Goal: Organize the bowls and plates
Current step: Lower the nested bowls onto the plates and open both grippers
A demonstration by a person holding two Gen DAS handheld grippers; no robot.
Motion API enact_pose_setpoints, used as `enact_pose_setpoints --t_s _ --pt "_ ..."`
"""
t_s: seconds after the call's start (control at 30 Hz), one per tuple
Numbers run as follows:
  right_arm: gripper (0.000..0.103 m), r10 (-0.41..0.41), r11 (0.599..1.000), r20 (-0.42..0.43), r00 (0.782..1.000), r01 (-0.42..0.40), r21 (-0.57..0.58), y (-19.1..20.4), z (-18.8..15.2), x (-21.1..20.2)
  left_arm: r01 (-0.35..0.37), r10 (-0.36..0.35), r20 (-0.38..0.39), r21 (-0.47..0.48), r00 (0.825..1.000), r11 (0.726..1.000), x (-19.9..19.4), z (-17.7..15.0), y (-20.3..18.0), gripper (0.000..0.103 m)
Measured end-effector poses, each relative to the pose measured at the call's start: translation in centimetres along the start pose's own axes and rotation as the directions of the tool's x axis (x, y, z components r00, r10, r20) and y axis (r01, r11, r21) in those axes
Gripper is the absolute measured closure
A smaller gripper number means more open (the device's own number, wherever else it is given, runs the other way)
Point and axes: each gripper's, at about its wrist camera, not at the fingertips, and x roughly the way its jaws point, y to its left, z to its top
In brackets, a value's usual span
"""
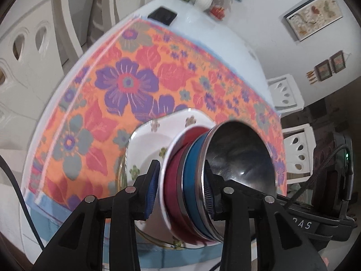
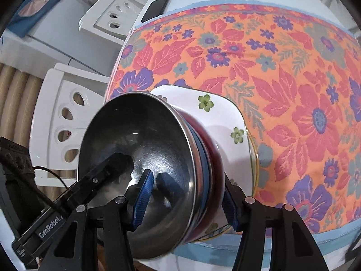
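Steel bowl (image 2: pixel 144 158) — nested on red, blue

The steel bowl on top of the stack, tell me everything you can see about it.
The steel bowl is round, shiny metal with a thin rolled rim and an empty, reflective inside. It is nested topmost in a stack, over a blue bowl and a red bowl, above a square floral plate near the table edge. Both grippers straddle the stack's wall: the left gripper and the right gripper each have one finger inside the steel bowl.
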Motion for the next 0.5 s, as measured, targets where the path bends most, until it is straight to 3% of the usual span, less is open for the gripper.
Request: enact_pose_setpoints --t_s 0.23,0.5 --pt "0.047 -0.012 0.996 0.165 0.986 0.026 -0.082 0.5 -1.6 -6.5 -0.016 0.01 0.12 0.048 0.993 0.999 -5.5 -0.4 -0.8 0.068" --pt "0.043 -0.038 0.982 0.34 0.94 0.099 -0.164 1.7 -7.2 -13.2 -0.15 0.093 0.301 0.174 0.949 0.973 -10.8 -4.4 -7.3 0.063"
